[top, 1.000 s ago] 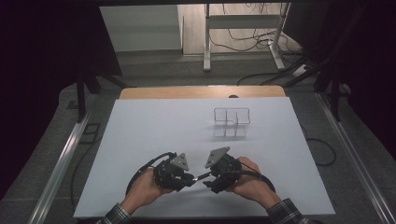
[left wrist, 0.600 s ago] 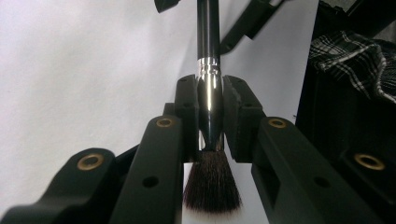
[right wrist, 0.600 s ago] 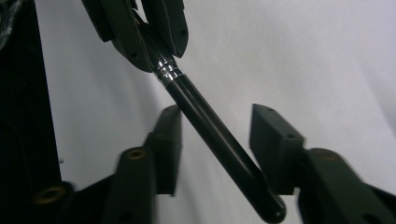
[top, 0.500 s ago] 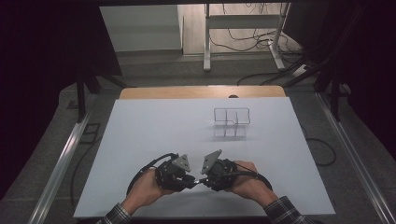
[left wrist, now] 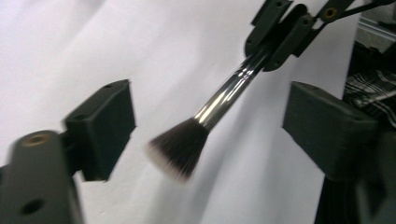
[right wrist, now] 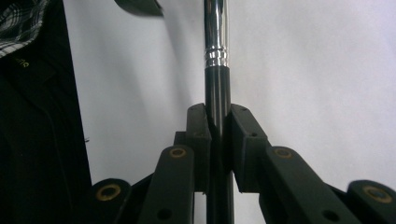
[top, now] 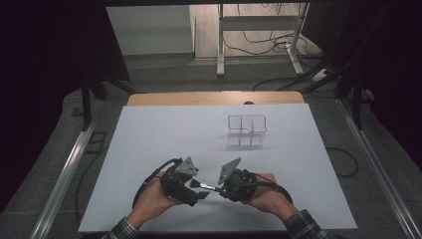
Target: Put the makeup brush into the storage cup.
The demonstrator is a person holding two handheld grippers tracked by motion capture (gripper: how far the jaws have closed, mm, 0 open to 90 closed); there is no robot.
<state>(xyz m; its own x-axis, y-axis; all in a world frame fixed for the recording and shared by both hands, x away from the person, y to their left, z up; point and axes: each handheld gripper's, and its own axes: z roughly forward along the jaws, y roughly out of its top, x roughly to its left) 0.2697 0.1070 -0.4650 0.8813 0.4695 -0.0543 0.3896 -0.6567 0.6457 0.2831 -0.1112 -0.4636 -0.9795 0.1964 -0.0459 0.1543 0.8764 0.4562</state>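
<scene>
A makeup brush with a black handle, chrome ferrule and dark bristles (left wrist: 177, 150) lies level between the two grippers near the table's front edge (top: 209, 188). My right gripper (right wrist: 217, 126) is shut on the black handle, and the chrome ferrule (right wrist: 215, 28) runs away from it. In the high view the right gripper (top: 221, 189) faces left toward my left gripper (top: 200, 193). The left gripper (left wrist: 210, 126) is open, its jaws wide on either side of the bristle head without touching it. Both are held in a person's hands.
A clear, several-compartment organizer (top: 246, 130) stands on the white table (top: 149, 149) beyond the grippers, right of centre. A strip of wood (top: 214, 98) runs along the far edge. Plaid sleeves come in at the bottom.
The two grippers have drawn slightly closer together, with the brush between them. The organizer has not moved.
</scene>
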